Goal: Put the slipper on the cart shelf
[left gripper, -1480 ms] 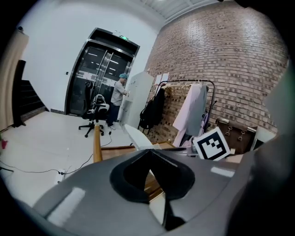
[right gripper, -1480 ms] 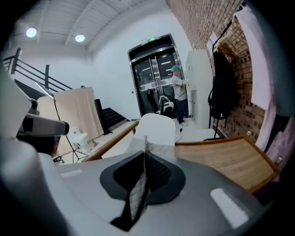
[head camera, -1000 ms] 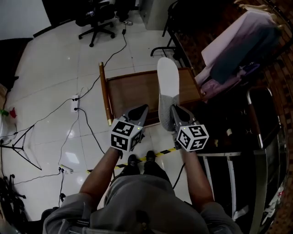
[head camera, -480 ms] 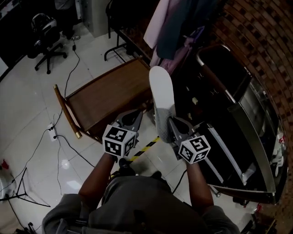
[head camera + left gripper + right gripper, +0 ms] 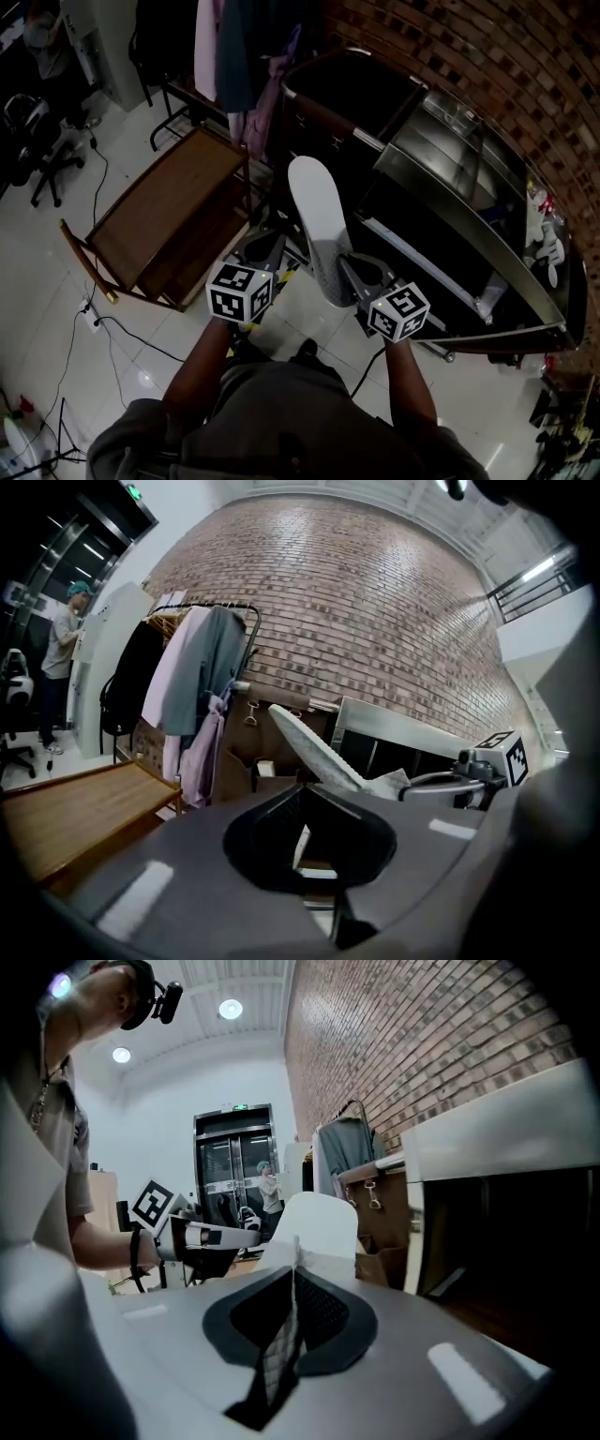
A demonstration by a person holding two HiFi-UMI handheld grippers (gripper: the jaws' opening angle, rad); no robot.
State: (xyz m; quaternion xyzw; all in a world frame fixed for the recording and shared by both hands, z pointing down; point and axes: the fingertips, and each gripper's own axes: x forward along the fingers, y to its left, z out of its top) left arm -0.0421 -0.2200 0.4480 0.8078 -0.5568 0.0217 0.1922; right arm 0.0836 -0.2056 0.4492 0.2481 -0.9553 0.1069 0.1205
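Note:
A white slipper sticks up sole-outward, pinched at its grey upper by my right gripper, which is shut on it. It hangs over the floor just in front of the black metal cart and its dark shelves. In the right gripper view the slipper rises straight out of the closed jaws. My left gripper is beside it on the left, shut and holding nothing. The left gripper view shows the slipper slanting up, with the right gripper behind it.
A low wooden trolley stands to the left. Clothes hang on a rack behind it, against a brick wall. Cables and yellow-black tape lie on the tiled floor. A person stands far off.
The view has swung right, from the wooden trolley to the black cart. The slipper has stayed in the right gripper and both grippers have kept their places relative to each other.

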